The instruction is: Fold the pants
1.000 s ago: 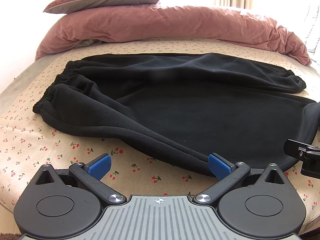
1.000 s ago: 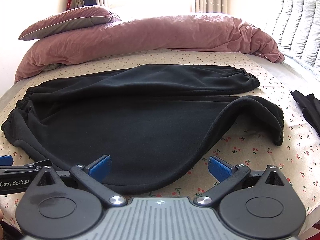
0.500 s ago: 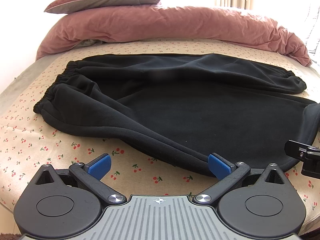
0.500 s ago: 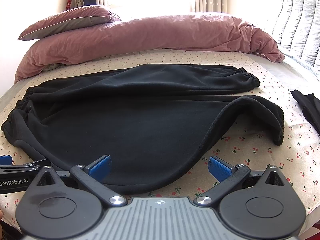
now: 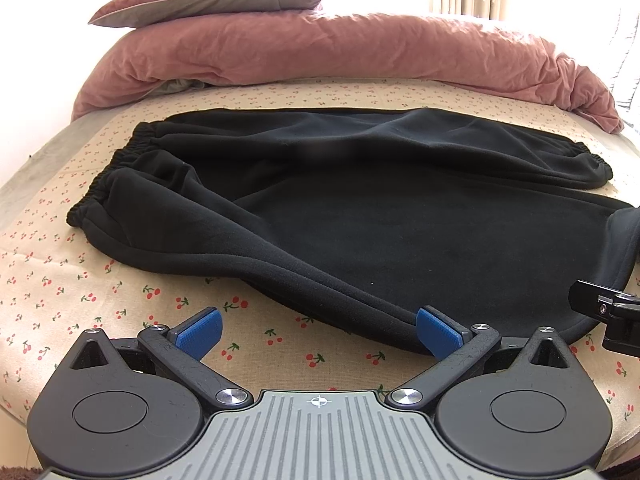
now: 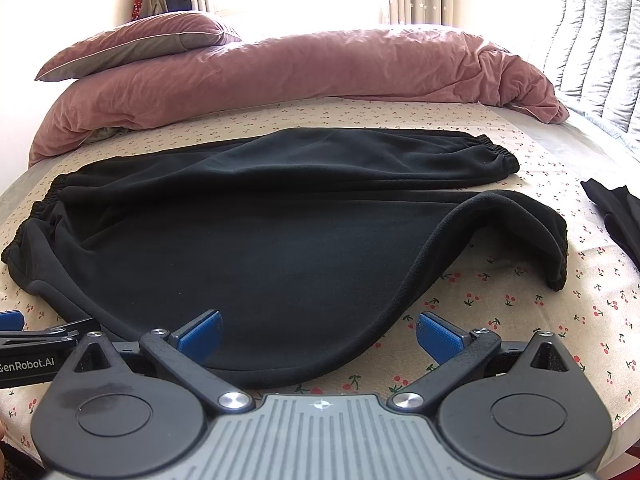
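1. The black pants [image 5: 360,208] lie spread across the bed [image 5: 60,280], on a cream sheet printed with small red cherries, lengthwise from left to right in both wrist views
2. Their elastic waistband [image 5: 120,168] is at the left end; one leg runs along the far side and ends in a gathered cuff [image 6: 496,156] at the right
3. The nearer leg is curled back on itself at the right, so its cuff [image 6: 558,256] stands up in an arch and the fabric forms a rounded lobe toward the cameras
4. The left tongs [image 5: 318,330] stand wide apart, holding nothing, low over the near edge of the bed; their right blue pad [image 5: 436,332] sits just beside the near hem of the pants, whether touching I cannot tell, and the left pad is over bare sheet
5. The right tongs [image 6: 318,332] are likewise spread wide and empty; the left pad [image 6: 200,330] is over the black fabric, the right pad over sheet, and the rounded near edge of the pants lies between them
6. A bunched pink duvet [image 6: 320,68] lies along the far side of the bed with a pink and grey pillow [image 5: 208,0] on its left end
7. Another dark garment [image 6: 616,216] lies on the sheet at the right edge, apart from the pants
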Available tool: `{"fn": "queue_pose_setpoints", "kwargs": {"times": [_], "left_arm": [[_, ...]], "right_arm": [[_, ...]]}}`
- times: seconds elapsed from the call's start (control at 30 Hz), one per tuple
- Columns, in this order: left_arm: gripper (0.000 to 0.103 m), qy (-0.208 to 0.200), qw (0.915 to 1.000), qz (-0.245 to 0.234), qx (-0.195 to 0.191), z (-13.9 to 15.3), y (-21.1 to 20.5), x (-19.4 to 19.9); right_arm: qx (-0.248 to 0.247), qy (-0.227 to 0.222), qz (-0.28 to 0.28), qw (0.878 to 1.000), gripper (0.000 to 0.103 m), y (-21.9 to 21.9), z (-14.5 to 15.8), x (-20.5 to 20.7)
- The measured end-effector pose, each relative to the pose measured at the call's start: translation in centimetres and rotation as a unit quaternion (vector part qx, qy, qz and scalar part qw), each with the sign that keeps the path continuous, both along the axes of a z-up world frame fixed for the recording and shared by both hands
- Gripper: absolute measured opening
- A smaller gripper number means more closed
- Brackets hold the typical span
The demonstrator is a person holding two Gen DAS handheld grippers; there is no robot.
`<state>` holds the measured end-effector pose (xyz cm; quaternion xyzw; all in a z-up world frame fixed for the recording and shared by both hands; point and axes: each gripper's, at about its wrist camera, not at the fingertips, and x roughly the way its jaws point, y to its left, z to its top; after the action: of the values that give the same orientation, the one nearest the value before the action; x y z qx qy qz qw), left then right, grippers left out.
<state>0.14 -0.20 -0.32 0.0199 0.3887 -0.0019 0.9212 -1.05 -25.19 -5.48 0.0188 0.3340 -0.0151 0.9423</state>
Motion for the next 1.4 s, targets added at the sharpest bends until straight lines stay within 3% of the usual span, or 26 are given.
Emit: {"fn": "queue_pose_setpoints", "kwargs": {"times": [0.97, 1.27, 1.4], "left_arm": [[0.103, -0.004, 1.0, 0.003, 0.002, 0.2, 0.0, -0.1], [0.103, -0.063, 0.9976, -0.015, 0.025, 1.0, 0.1, -0.8], [0.103, -0.076, 0.9962, -0.035, 0.026, 1.7, 1.4, -0.3]], "right_arm": [[-0.015, -0.002, -0.014, 1.0, 0.103, -0.4, -0.2, 0.1], [-0.059, -0.031, -0.008, 0.998, 0.103, -1.1, 0.1, -0.3], [-0.024, -0.012, -0.016, 0.999, 0.103, -3.5, 0.7, 0.3]]}}
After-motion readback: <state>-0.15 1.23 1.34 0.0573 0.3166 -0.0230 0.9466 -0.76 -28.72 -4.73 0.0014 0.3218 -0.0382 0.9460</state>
